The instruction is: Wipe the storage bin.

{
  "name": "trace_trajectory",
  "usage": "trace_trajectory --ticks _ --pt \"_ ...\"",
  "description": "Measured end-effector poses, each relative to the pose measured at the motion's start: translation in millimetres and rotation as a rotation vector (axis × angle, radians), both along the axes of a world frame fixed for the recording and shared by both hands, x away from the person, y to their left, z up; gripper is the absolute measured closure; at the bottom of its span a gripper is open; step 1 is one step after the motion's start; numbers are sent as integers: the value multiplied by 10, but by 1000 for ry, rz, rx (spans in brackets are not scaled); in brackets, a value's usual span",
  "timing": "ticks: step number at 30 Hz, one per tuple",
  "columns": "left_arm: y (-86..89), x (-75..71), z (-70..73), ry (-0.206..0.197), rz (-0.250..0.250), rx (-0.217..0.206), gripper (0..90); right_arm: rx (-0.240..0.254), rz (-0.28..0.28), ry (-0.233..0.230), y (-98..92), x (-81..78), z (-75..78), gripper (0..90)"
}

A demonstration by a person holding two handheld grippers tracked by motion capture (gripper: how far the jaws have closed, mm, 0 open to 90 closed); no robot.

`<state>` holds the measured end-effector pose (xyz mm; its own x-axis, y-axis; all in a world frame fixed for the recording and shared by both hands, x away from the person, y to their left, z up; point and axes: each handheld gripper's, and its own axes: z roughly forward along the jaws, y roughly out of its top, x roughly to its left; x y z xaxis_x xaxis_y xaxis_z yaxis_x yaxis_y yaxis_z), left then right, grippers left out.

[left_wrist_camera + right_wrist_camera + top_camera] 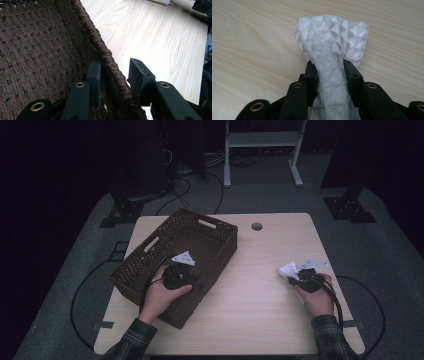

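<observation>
Right claw (329, 71): jaws pinched together on the white quilted cloth, bunched (332, 42), which squeezes up between the pads and fans out beyond them. The cloth sits on the pale wood-grain desk (250, 285), at the right side near my right hand (317, 295), well apart from the basket.

Left claw (113, 75): jaws straddle the near wall of the dark brown woven basket (150, 270). The inner pad lies against the weave; the outer jaw stands a little off the rim (so I cannot call it a firm clamp, more a steadying hold). In the high view the left hand (162, 297) rests at the basket's near corner.

Progress, as I judge it: the grasp on the cloth looks done, basket is steadied. What I can see of the basket's inside is bare weave. Left to do: lift the cloth, carry it across the desk, drop it into the basket, release.
</observation>
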<state>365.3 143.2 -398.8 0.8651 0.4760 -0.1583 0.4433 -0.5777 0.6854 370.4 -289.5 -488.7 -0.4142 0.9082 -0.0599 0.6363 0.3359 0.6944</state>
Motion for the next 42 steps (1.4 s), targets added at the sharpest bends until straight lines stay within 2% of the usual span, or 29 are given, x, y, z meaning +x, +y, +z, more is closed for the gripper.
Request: trace_trajectory --ticks 4,8,11,14,15,20,26,28,29,42 --pt "1 1 1 -2 -1 1 628 9 -16 2 -2 -3 4 713" --pt "1 2 0 1 -2 1 628 77 -1 16 -60 9 34 725" --pt "1 2 0 0 -3 2 628 79 10 12 -57 13 63 725" --pt "4 5 2 0 -5 4 628 102 21 4 -37 25 130 726" --pt "3 5 0 -1 -4 2 628 132 23 -3 -18 34 180 725" --pt "-2 2 0 3 -9 5 626 168 47 -33 50 54 324 724" --pt "-4 2 -1 5 -10 7 626 173 89 -53 146 114 447 724" --pt "-4 2 -1 4 -10 7 626 179 93 -55 168 124 458 724" --pt "-5 1 -1 4 -11 8 626 187 116 -49 205 154 468 724" --pt "-12 -3 -5 -5 -15 11 626 180 205 -55 465 317 578 724"
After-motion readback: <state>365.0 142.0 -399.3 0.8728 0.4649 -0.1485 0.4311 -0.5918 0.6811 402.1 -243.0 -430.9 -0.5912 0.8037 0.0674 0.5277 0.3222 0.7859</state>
